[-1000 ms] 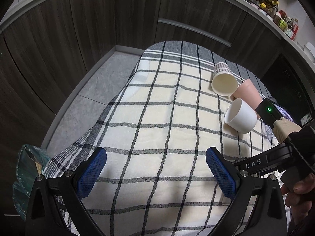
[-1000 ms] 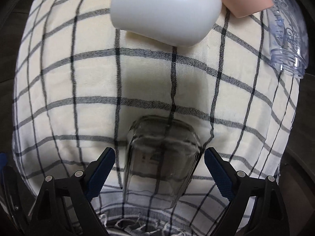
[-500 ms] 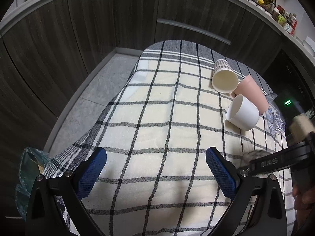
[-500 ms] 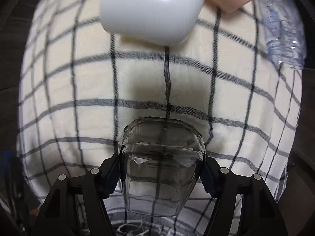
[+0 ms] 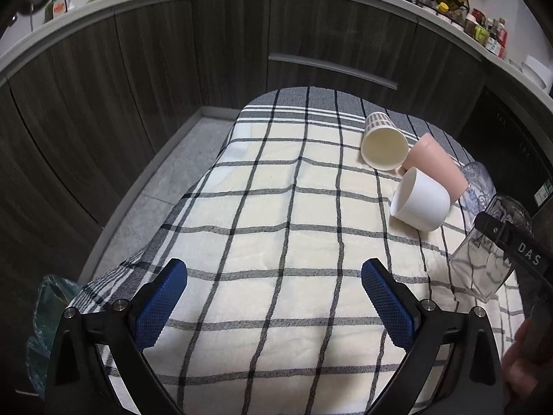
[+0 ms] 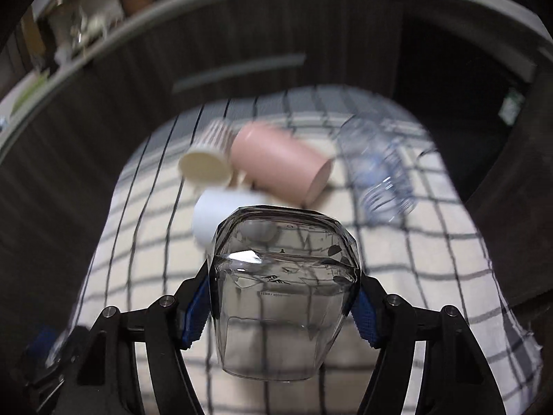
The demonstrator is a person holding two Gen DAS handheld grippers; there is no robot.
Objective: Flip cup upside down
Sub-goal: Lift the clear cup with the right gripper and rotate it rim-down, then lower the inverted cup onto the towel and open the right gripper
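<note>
Since a second ago the right gripper went from jaws spread around the clear glass cup to clamped on it, and has tipped up so its camera now sees the cabinets rather than straight down at the cloth. Cup is pinched at both sides between the blue pads. In the left wrist view the same cup sits at the right edge of the checked cloth, tilted; can't tell whether it touches the cloth.

Left gripper jaws spread wide, nothing between them, over the near end of the cloth.

Far right on the cloth, lying on their sides in a cluster: white cup, pink cup, patterned paper cup; clear plastic bottle just right of them. Right view background is motion-blurred.
</note>
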